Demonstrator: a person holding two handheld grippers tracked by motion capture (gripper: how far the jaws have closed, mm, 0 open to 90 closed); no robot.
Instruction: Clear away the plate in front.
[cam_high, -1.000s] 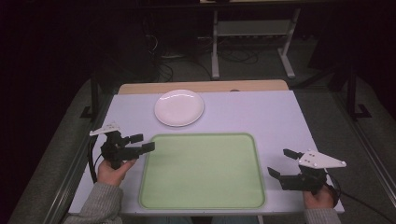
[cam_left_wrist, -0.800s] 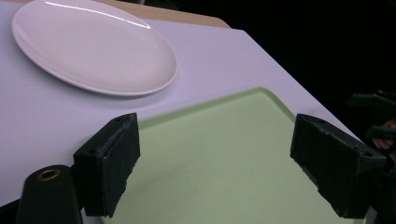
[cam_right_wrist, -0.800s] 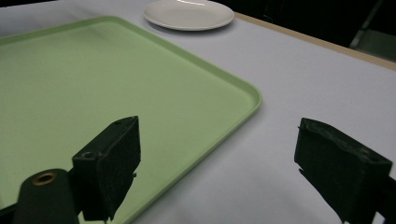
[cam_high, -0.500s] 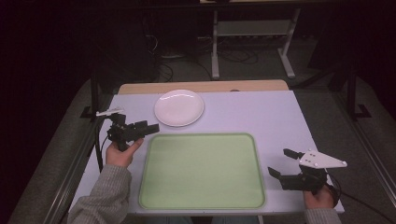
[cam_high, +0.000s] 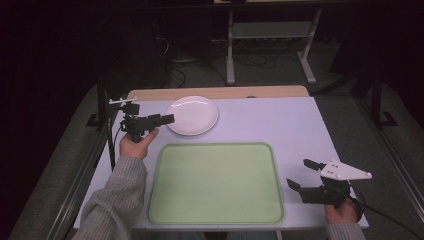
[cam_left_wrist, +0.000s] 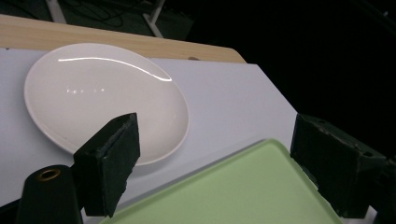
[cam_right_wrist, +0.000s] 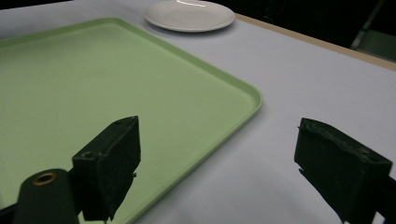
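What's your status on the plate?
Left claw open, at the plate's near edge, no contact seen. Right claw open, idle beside the tray. Nothing in the way.

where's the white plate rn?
In the high view the white plate sits at the table's far side, left of centre, just beyond the green tray, with the left gripper at its left rim.

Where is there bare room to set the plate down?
The green tray is bare throughout. The table is free right of the white plate. Tighter by the left gripper at the plate's left rim, and the right gripper beside the tray's right edge.
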